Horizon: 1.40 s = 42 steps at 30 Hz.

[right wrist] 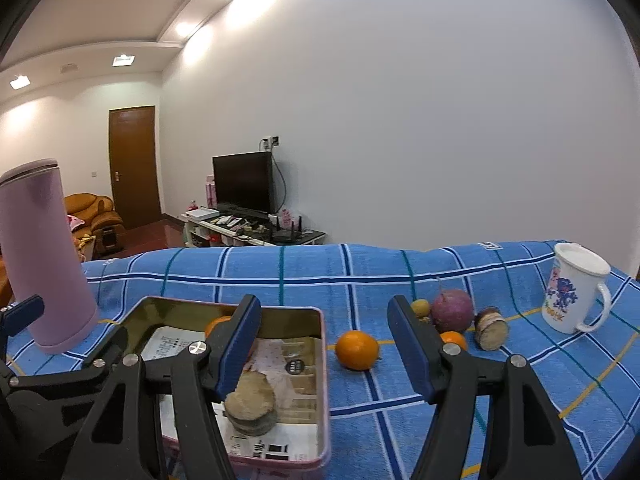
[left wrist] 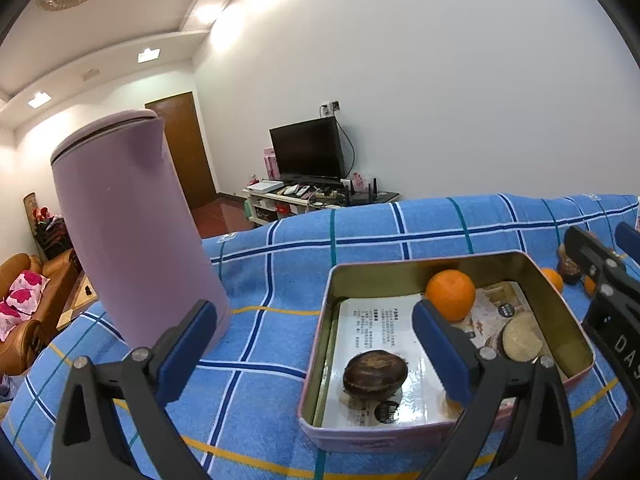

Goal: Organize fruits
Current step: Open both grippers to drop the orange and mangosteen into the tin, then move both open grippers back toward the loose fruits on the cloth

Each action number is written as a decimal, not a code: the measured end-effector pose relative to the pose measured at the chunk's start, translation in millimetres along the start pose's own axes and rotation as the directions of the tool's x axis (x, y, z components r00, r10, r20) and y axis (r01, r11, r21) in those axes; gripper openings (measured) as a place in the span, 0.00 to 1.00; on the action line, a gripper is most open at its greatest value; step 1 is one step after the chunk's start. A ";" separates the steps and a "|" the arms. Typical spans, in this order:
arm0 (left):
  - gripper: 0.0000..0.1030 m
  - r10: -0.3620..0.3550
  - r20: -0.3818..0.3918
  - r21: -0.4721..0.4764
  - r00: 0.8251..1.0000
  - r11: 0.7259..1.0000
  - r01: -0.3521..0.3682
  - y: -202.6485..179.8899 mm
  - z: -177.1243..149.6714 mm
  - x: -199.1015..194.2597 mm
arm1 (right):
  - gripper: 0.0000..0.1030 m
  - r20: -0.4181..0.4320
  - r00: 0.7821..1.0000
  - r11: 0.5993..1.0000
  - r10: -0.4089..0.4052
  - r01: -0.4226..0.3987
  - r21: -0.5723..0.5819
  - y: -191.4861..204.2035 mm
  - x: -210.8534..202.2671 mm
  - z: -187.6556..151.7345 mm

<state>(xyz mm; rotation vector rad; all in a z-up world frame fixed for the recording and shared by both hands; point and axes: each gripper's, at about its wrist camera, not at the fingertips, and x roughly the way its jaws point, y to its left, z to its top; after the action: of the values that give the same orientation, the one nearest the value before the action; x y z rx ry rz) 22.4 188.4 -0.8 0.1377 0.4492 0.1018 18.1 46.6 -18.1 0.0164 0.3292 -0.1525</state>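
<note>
A pink tin (left wrist: 420, 260) (right wrist: 224, 306) lined with printed paper sits on the blue checked cloth. It holds an orange (left wrist: 450, 294), a dark brown fruit (left wrist: 376, 374) and a tan cut piece (left wrist: 520, 338) (right wrist: 251, 404). My left gripper (left wrist: 314, 348) stands wide open over the tin's near left corner, its pads touching nothing. My right gripper (right wrist: 326, 348) is open over the tin's right rim. Beyond it a loose orange (right wrist: 357, 350) lies on the cloth, untouched. Further right are a second orange (right wrist: 454, 338), a purple round fruit (right wrist: 453, 310), a small yellow fruit (right wrist: 421, 307) and a cut brown piece (right wrist: 491, 328).
A tall purple tumbler (left wrist: 132, 232) (right wrist: 44, 256) stands left of the tin. A white printed mug (right wrist: 574, 292) stands at the far right of the cloth. Behind the cloth's far edge are a TV stand, a door and a sofa.
</note>
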 end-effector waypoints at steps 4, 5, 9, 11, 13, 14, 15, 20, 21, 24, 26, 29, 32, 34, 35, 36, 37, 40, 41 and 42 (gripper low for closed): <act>0.98 -0.006 -0.001 -0.016 1.000 1.000 0.006 0.1 -0.4 -1.8 | 0.65 0.004 1.000 1.000 -0.020 0.020 -0.002 -5.0 -3.0 0.0; 0.98 -0.007 0.000 -0.021 1.000 1.000 0.007 -0.5 -0.9 -3.1 | 0.65 0.007 1.000 1.000 -0.027 0.027 -0.006 -6.6 -4.3 -0.2; 0.98 -0.016 0.003 -0.030 1.000 0.999 0.016 -3.7 -2.6 -7.8 | 0.65 0.009 0.999 0.999 -0.040 0.040 -0.019 -10.6 -7.3 -0.8; 0.98 -0.024 -0.002 -0.036 1.000 0.999 0.024 -5.9 -3.2 -9.4 | 0.65 0.005 0.999 0.999 -0.041 0.041 -0.023 -13.5 -9.2 -1.5; 0.98 -0.037 -0.010 -0.043 0.999 0.998 0.036 -8.3 -3.5 -11.1 | 0.65 -0.002 0.999 0.999 -0.041 0.041 -0.028 -17.4 -10.1 -1.9; 0.98 -0.044 -0.016 -0.047 0.999 0.998 0.043 -10.0 -4.4 -12.0 | 0.65 -0.007 0.999 0.999 -0.041 0.041 -0.032 -19.7 -10.4 -2.2; 0.98 -0.050 -0.020 -0.048 0.999 0.998 0.049 -11.7 -4.7 -12.6 | 0.65 -0.013 0.999 0.999 -0.041 0.041 -0.036 -22.5 -10.1 -2.2; 0.98 -0.050 -0.019 -0.036 0.999 0.998 0.049 -22.8 -5.8 -18.3 | 0.65 -0.031 0.998 0.998 -0.050 0.048 -0.049 -38.1 -14.9 -5.1; 0.98 -0.047 -0.017 -0.030 0.999 0.998 0.047 -25.1 -5.7 -20.3 | 0.65 -0.034 0.998 0.997 -0.054 0.052 -0.049 -41.8 -15.0 -5.5; 0.98 -0.043 -0.014 -0.017 0.999 0.999 0.043 -32.9 -5.9 -24.1 | 0.65 -0.050 0.997 0.997 -0.064 0.061 -0.043 -57.0 -15.5 -7.6; 0.98 -0.046 -0.013 -0.013 0.999 0.999 0.046 -37.2 -6.2 -27.4 | 0.65 -0.056 0.996 0.997 -0.073 0.071 -0.037 -68.3 -16.3 -8.7; 0.98 -0.047 -0.011 0.003 0.999 0.999 0.047 -44.7 -6.9 -31.4 | 0.65 -0.056 0.994 0.995 -0.095 0.094 -0.034 -83.1 -18.2 -9.2; 0.98 -0.047 -0.006 0.026 0.999 0.999 0.047 -54.5 -7.2 -36.6 | 0.65 -0.059 0.992 0.993 -0.114 0.112 -0.028 -96.6 -20.0 -9.6; 0.98 -0.049 -0.002 0.039 0.999 0.998 0.049 -60.9 -7.6 -40.1 | 0.65 -0.061 0.990 0.992 -0.125 0.124 -0.021 -106.4 -21.3 -10.2; 0.98 -0.050 -0.001 0.044 0.999 0.998 0.050 -63.7 -7.7 -41.4 | 0.65 -0.062 0.990 0.991 -0.130 0.129 -0.021 -109.7 -20.9 -9.5; 0.98 -0.052 0.001 0.050 0.999 0.997 0.052 -67.2 -7.7 -43.1 | 0.65 -0.062 0.989 0.991 -0.134 0.133 -0.021 -113.3 -21.5 -9.6; 0.98 -0.054 0.002 0.054 0.999 0.997 0.054 -69.8 -7.9 -44.2 | 0.65 -0.062 0.988 0.990 -0.141 0.139 -0.021 -117.9 -22.1 -9.9; 0.98 -0.066 0.005 0.064 0.998 0.996 0.066 -78.6 -8.1 -48.2 | 0.65 -0.066 0.986 0.988 -0.153 0.152 -0.018 -128.5 -22.8 -9.0; 0.98 -0.072 0.004 0.066 0.997 0.995 0.072 -81.4 -7.6 -49.5 | 0.65 -0.070 0.985 0.988 -0.157 0.156 -0.016 -133.1 -22.9 -8.4; 0.98 -0.079 0.001 0.066 0.997 0.995 0.079 -83.9 -7.5 -50.2 | 0.65 -0.074 0.984 0.987 -0.161 0.160 -0.011 -137.6 -22.9 -8.5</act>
<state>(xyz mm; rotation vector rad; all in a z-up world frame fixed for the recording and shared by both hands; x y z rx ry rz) -20.2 100.2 0.9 0.1850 0.4536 0.0090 -26.9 -85.7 -17.5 -0.0096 0.4055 -0.3117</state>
